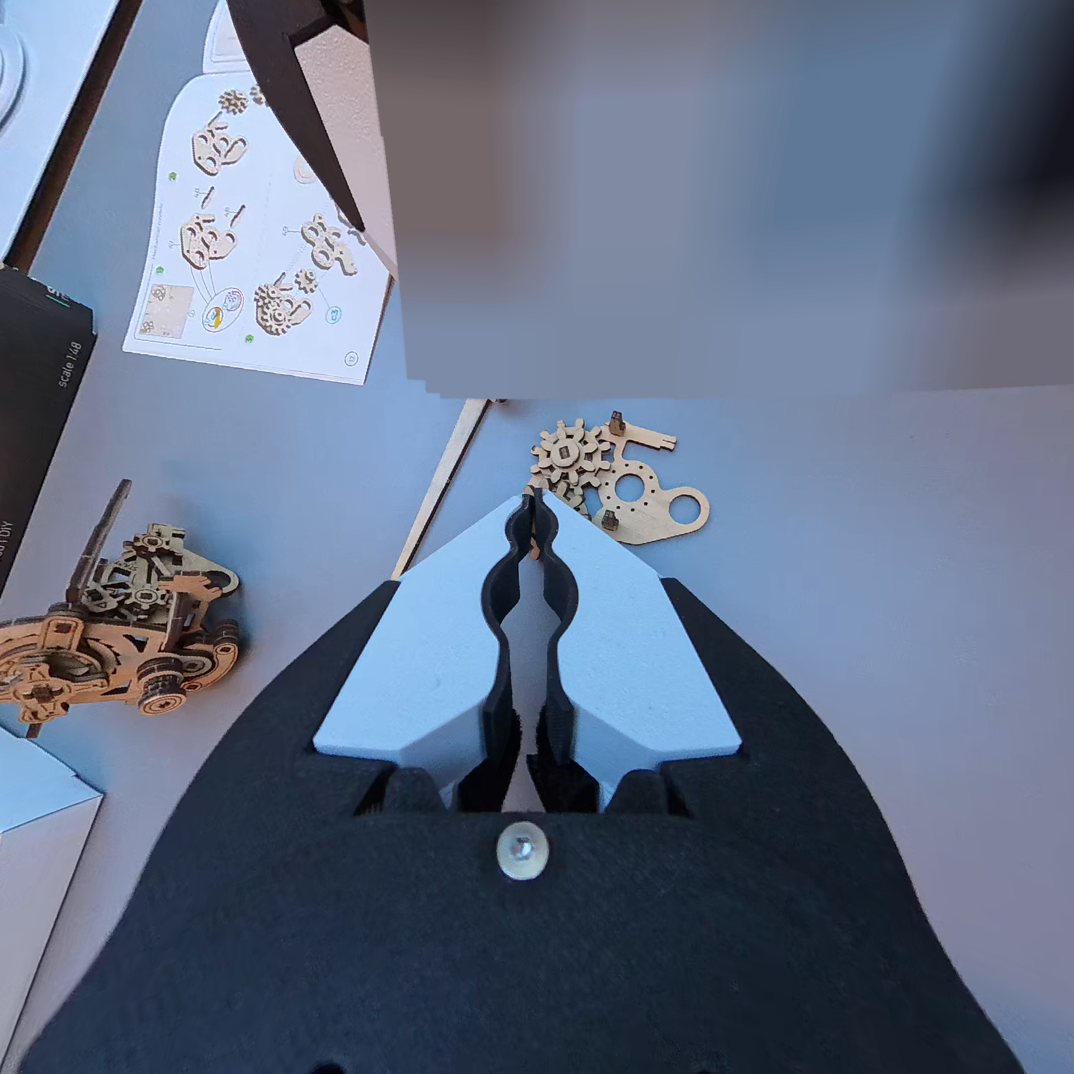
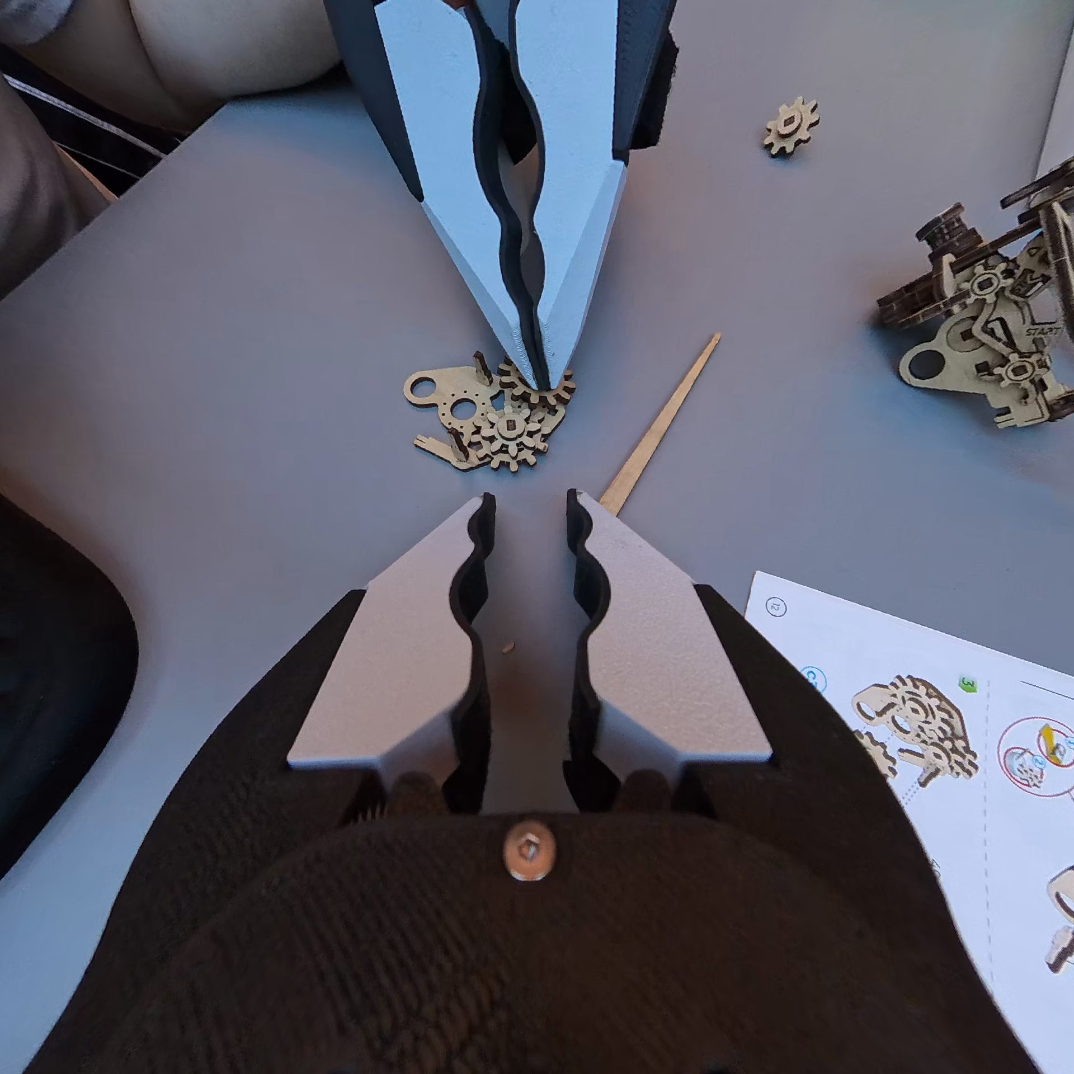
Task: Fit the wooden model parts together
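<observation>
Pinching gear assembly | left tool closed | right tool near, spread

Both views are evenly, softly lit, with a cool bluish cast on the grey worktop. Shadows are faint and diffuse; the wooden car model throws only a soft one. There is no strong glare. Wide-angle lenses bend the instruction sheet near the edges. Centres look sharp, while the far corners seem slightly soft, perhaps out of focus.
</observation>
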Demonstrator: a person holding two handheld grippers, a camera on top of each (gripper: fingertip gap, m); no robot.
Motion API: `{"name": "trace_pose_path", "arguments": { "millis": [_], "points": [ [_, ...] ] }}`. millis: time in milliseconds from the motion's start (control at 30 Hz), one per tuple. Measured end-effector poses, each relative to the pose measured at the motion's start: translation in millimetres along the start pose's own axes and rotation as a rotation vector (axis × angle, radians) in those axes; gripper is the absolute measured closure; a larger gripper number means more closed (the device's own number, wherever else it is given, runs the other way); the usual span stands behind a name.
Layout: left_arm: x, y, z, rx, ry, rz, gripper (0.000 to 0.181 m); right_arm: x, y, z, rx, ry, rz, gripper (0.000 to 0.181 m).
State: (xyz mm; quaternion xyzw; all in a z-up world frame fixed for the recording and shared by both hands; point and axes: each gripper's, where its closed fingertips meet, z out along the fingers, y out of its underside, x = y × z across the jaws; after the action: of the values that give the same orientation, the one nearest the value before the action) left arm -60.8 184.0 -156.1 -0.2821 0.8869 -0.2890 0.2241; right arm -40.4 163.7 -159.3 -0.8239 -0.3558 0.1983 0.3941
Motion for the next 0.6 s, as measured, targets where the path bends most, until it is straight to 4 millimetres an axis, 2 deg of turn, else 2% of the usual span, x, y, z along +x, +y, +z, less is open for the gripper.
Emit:
{"name": "trace_pose_path", "arguments": {
  "millis": [200,333,600],
  "points": [
    [0,-7,-5,0.058,0.011,-0.037,0.175,1,-6,-4,0.046,0.002,0.012,0.157],
    [3,-5,2,0.037,0.040,-0.026,0.176,2,-11,-6,0.084,-0.005,0.030,0.158],
    [5,-7,3,0.037,0.042,-0.021,0.179,-3,-13,-2,0.079,-0.020,0.025,0.158]
  ]
}}
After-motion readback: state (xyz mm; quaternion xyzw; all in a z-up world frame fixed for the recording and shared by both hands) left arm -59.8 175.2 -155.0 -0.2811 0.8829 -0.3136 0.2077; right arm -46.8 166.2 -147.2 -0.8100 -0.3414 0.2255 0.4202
